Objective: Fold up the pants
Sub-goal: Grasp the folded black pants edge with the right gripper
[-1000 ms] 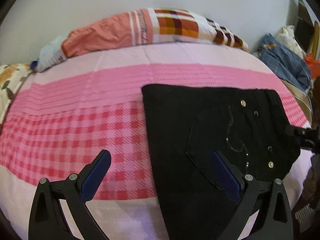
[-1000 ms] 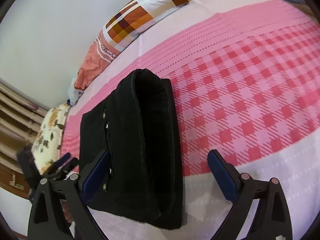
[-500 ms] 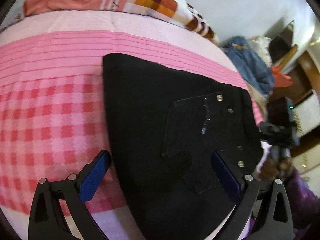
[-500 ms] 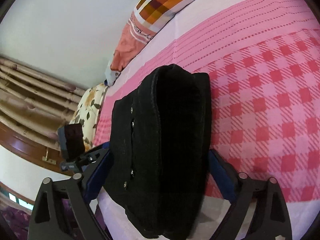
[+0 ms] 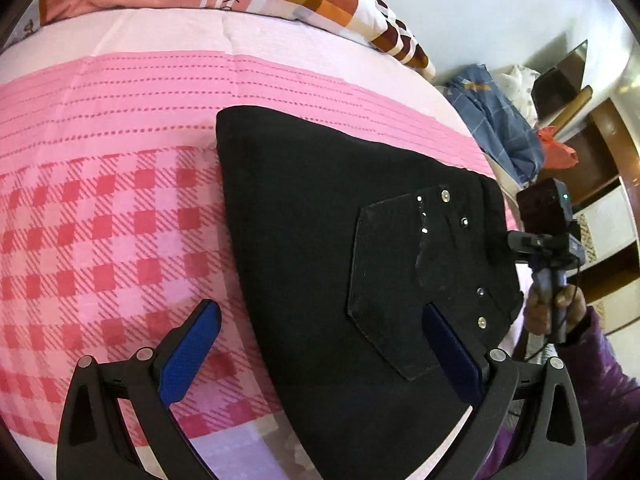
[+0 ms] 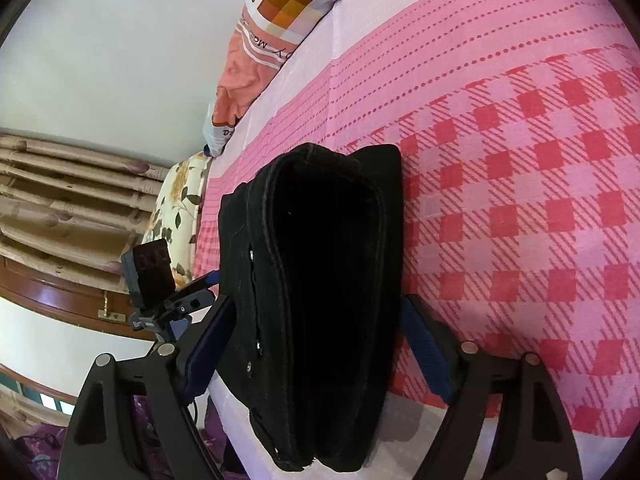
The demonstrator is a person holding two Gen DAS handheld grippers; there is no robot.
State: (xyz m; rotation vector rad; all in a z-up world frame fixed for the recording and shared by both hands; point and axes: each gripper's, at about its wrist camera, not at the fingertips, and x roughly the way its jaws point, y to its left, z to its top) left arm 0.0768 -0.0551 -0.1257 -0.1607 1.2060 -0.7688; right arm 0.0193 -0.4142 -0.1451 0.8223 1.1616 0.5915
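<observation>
Black pants [image 5: 320, 264] folded flat on the bed [image 5: 100, 240], waistband end right. Left hand-held gripper [image 5: 320, 344] spread, straddling fold edge; right hand-held gripper [image 6: 316, 344] spread around waistband end.

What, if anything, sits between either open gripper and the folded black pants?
Nothing visible. The left gripper hangs open over the pants and their near edge; the right gripper straddles the waistband end. Only the pink bedspread surrounds them.

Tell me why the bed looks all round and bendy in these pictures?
Fisheye lens: in the left wrist view the pink sheet bulges like a ball; in the right wrist view its checks curve too, and the black pants show almost no detail in their dark middle.
</observation>
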